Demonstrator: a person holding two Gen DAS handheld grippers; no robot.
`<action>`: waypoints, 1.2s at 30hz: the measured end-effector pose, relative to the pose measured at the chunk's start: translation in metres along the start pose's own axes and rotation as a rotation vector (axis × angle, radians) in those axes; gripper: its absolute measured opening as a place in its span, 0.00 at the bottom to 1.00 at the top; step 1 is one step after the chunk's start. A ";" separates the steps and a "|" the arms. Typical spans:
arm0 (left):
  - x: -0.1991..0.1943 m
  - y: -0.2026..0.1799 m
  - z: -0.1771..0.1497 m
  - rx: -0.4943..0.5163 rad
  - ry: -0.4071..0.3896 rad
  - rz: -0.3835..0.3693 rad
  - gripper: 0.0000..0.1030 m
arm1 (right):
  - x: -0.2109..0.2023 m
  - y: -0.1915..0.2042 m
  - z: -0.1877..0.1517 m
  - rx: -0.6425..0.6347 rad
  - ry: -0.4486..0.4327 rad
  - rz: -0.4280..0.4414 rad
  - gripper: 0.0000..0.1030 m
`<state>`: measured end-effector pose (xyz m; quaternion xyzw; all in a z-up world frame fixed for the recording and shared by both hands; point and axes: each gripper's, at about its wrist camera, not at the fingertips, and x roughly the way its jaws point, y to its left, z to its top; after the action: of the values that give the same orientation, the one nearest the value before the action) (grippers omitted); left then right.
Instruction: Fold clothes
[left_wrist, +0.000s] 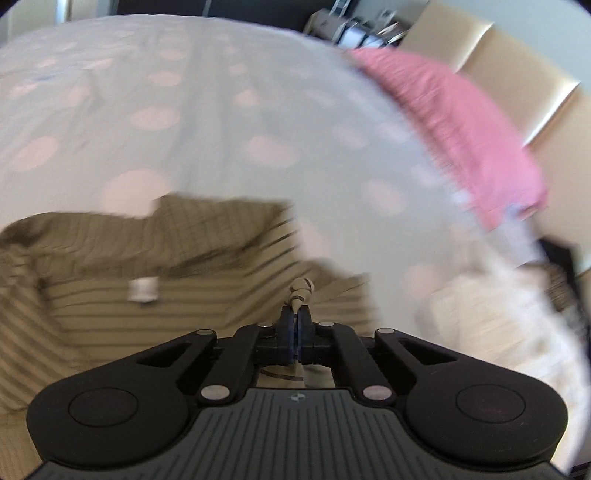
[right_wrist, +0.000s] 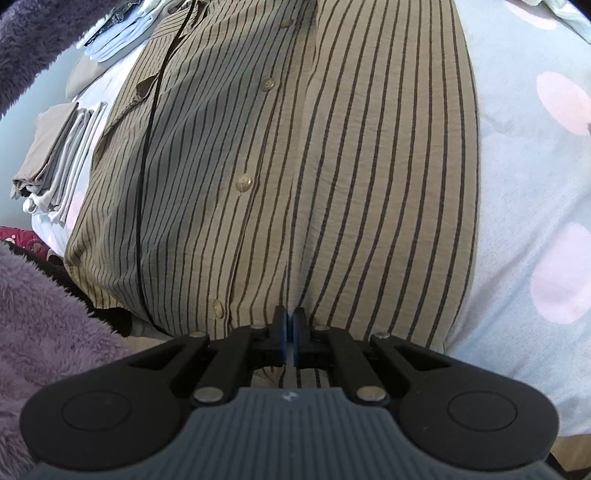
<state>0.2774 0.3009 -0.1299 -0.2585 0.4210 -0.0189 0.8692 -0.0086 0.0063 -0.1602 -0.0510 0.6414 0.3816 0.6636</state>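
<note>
Looking first through the left wrist camera, the left gripper (left_wrist: 295, 319) has its jaws squeezed tight on a little bunch of the striped shirt (left_wrist: 192, 258), and a twist of cloth pokes out just past the tips. The rest of the shirt lies rumpled ahead of the jaws and off to their left side, with a small white tag (left_wrist: 144, 290) showing, so this part looks turned over. Far beyond the jaws is the spotted bed sheet (left_wrist: 221, 110), and a pink cloth (left_wrist: 461, 129) sits well off to the right. This picture is blurry. Through the right wrist camera, the right gripper (right_wrist: 290, 325) has its jaws closed too, pinching the bottom edge of the shirt right at the tips. Ahead of these jaws the shirt lies long and mostly flat, buttons (right_wrist: 243, 182) running up the middle. Far off to the left of the jaws waits a neat pile of folded clothes (right_wrist: 55, 162). So some clothes look done already. This shirt looks only just started: it has no tidy folds yet and is not on the pile.
</note>
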 end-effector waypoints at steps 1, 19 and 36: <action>-0.001 0.000 0.002 -0.047 -0.013 -0.083 0.00 | -0.001 0.001 0.000 -0.003 -0.001 0.000 0.04; -0.012 0.131 -0.038 -0.402 -0.092 -0.220 0.00 | -0.005 0.010 0.002 -0.009 -0.016 -0.029 0.04; -0.036 0.169 -0.046 -0.401 -0.125 -0.104 0.00 | 0.019 0.045 0.003 -0.075 0.024 0.031 0.04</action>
<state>0.1889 0.4358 -0.2063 -0.4483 0.3479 0.0363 0.8226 -0.0345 0.0479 -0.1580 -0.0704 0.6352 0.4149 0.6477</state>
